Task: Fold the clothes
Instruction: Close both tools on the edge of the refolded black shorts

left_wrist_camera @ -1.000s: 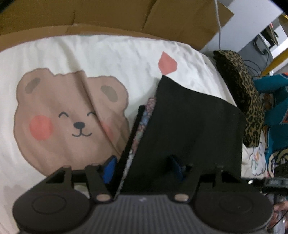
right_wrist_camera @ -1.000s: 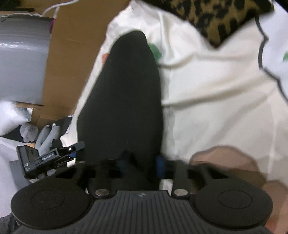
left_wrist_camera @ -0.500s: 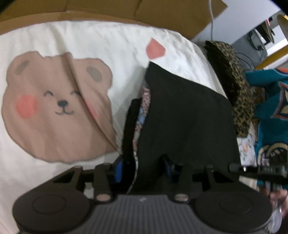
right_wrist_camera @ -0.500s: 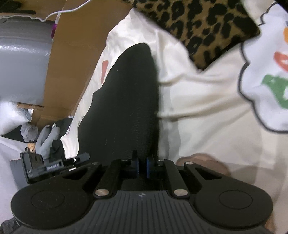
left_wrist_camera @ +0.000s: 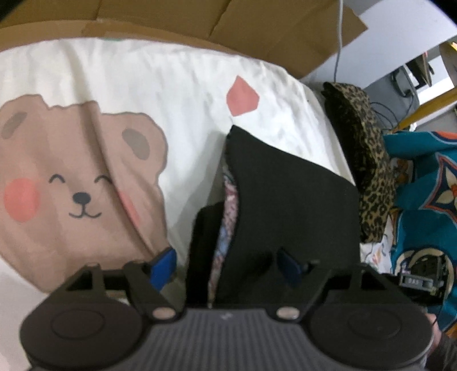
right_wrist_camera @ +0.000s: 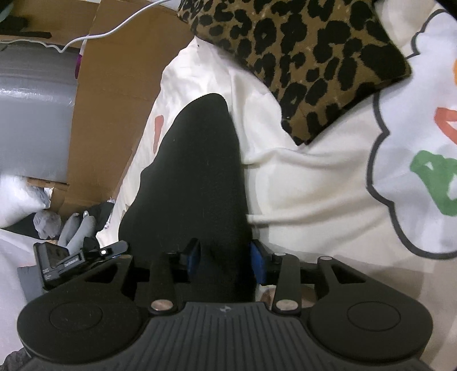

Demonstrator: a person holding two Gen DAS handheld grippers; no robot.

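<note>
A folded black garment [left_wrist_camera: 285, 199] with a patterned lining [left_wrist_camera: 228, 199] showing at its left edge lies on the white bear-print sheet [left_wrist_camera: 85, 171]. My left gripper [left_wrist_camera: 226, 266] hovers over its near end, jaws opening wide. One blue pad [left_wrist_camera: 164, 265] stands off the cloth's left edge and the other rests above the black fabric. In the right wrist view the same garment [right_wrist_camera: 200, 171] runs away from my right gripper [right_wrist_camera: 225, 260]. Its jaws are opening, with the cloth's near end loose between the blue pads [right_wrist_camera: 257, 265].
A leopard-print piece [left_wrist_camera: 365, 159] [right_wrist_camera: 300, 57] lies just beyond the black garment. A teal patterned garment [left_wrist_camera: 422, 185] lies further right. Brown cardboard [left_wrist_camera: 257, 25] [right_wrist_camera: 114, 85] borders the sheet at the far side. White bedding with a coloured print [right_wrist_camera: 414, 171] spreads to the right.
The right jaws, pinched on the black cloth's edge half a second ago, have spread apart. The left jaws narrowed and then widened again. The garment now lies flatter on the sheet.
</note>
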